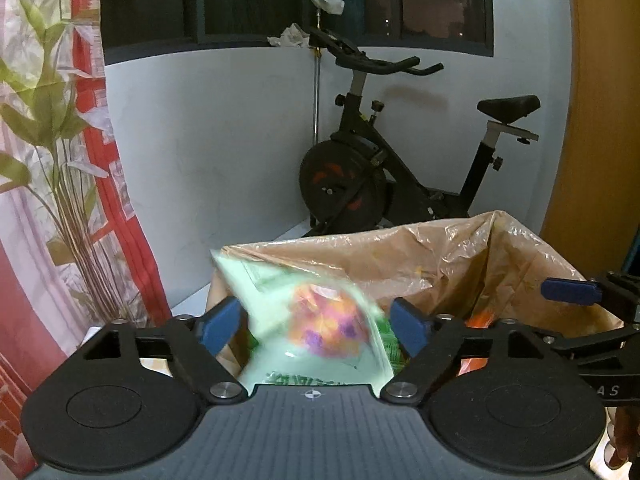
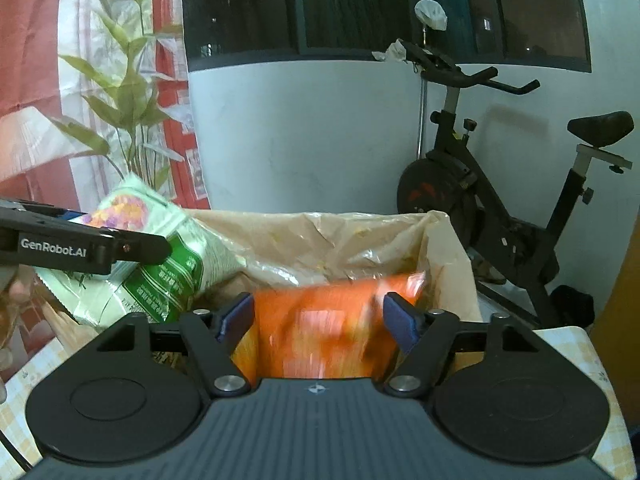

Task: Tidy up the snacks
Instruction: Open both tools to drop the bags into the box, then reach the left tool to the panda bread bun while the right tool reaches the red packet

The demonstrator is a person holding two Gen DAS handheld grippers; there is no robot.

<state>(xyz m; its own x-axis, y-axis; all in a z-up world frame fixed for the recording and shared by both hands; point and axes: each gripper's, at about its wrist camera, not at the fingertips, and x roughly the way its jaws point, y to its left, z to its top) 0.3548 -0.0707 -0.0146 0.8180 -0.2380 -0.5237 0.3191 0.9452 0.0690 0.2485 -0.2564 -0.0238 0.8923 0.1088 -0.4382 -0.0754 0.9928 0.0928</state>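
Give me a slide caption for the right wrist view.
Right gripper open around a blurred orange snack packet over the plastic-lined box.

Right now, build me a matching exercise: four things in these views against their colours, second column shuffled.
Things:
1. snack packet at the left gripper
2. snack packet at the right gripper
3. exercise bike
4. gripper pads

Colours:
A. black
B. blue
C. pale green
D. orange

Pairs: 1-C, 2-D, 3-A, 4-B
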